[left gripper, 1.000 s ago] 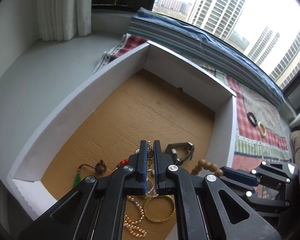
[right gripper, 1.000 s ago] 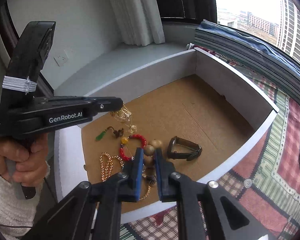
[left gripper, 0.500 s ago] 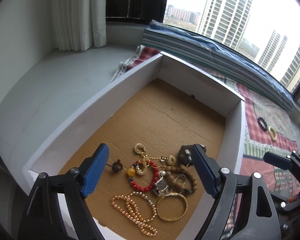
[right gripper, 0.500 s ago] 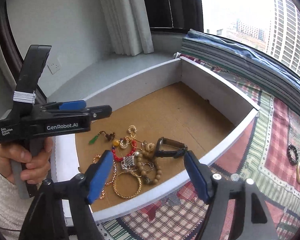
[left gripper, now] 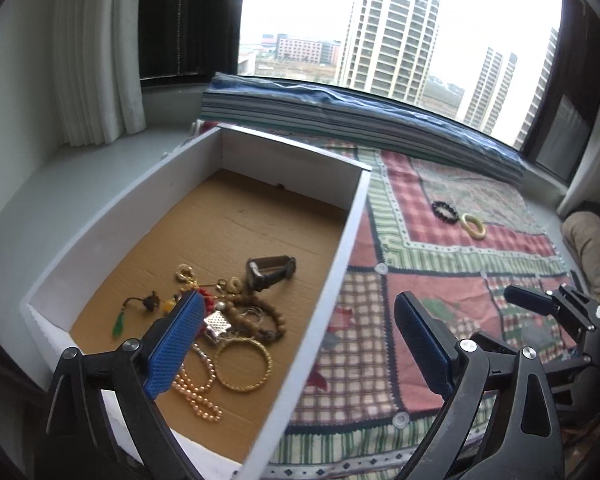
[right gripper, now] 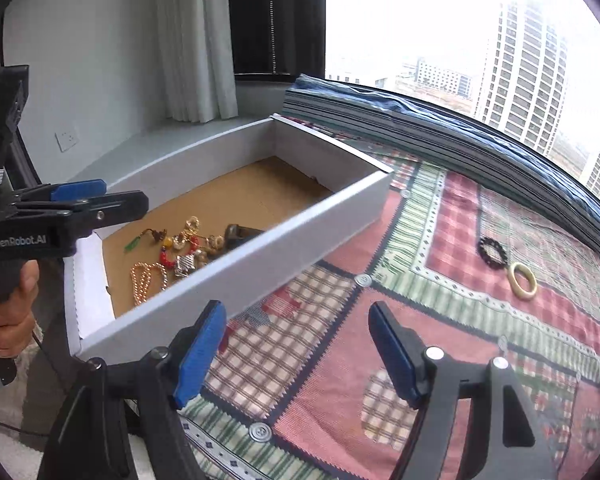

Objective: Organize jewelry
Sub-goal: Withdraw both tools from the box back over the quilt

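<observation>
Left wrist view: the left gripper point(left gripper: 296, 344) hangs with jaws wide apart and empty above the white box point(left gripper: 342, 248); tangled jewelry point(left gripper: 228, 316) lies inside.

Right wrist view: the right gripper point(right gripper: 296, 354), jaws spread and empty, faces the patterned mat, where a black bead bracelet point(right gripper: 492, 253) and cream bangle point(right gripper: 522, 275) remain. The bangle is probably stiff and light; pinch its rim.

Both grippers were pinched shut over the jewelry pile a second ago. Now the left gripper point(left gripper: 296, 340) and right gripper point(right gripper: 296, 348) are spread wide, swung rightward over the plaid patchwork cloth point(right gripper: 440, 280).
</observation>
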`<state>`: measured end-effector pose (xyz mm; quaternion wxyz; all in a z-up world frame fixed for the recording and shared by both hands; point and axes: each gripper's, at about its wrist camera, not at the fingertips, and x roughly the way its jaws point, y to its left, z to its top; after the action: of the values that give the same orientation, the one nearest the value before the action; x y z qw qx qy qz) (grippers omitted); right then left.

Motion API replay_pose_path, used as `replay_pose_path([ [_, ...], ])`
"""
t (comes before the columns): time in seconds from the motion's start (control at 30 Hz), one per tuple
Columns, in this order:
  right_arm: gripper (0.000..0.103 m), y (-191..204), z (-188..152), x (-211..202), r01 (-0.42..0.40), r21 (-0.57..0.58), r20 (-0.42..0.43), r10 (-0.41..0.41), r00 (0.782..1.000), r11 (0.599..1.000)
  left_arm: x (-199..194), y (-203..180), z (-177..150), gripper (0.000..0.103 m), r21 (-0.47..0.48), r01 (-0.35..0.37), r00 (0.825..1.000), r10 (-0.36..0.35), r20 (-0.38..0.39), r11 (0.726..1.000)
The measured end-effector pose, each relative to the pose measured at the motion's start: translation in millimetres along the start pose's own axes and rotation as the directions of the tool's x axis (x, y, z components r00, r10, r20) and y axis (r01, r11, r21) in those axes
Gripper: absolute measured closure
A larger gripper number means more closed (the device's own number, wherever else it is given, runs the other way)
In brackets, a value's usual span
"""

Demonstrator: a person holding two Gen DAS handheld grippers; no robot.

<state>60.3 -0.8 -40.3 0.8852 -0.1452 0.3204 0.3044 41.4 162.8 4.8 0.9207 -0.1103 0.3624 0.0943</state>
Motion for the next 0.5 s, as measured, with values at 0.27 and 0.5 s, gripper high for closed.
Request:
replay_pose_path([
  [0.27,0.028,-47.2,-77.7,-14.2,0.143,0.158,-0.067,-0.133,0.989,0.977,6.7,-63.7,-40.3,0.006,0.062,0.097,0.995,-0.095,-0.037,0.993],
  [0.5,0.028,-66.3,-105.4,-36.4,0.217,0.230,-0.079,-0.204,0.976,0.949,2.5,-91.7,-60.9,0.006,0.108,0.118,0.991,-0.111,-0.070,0.987],
])
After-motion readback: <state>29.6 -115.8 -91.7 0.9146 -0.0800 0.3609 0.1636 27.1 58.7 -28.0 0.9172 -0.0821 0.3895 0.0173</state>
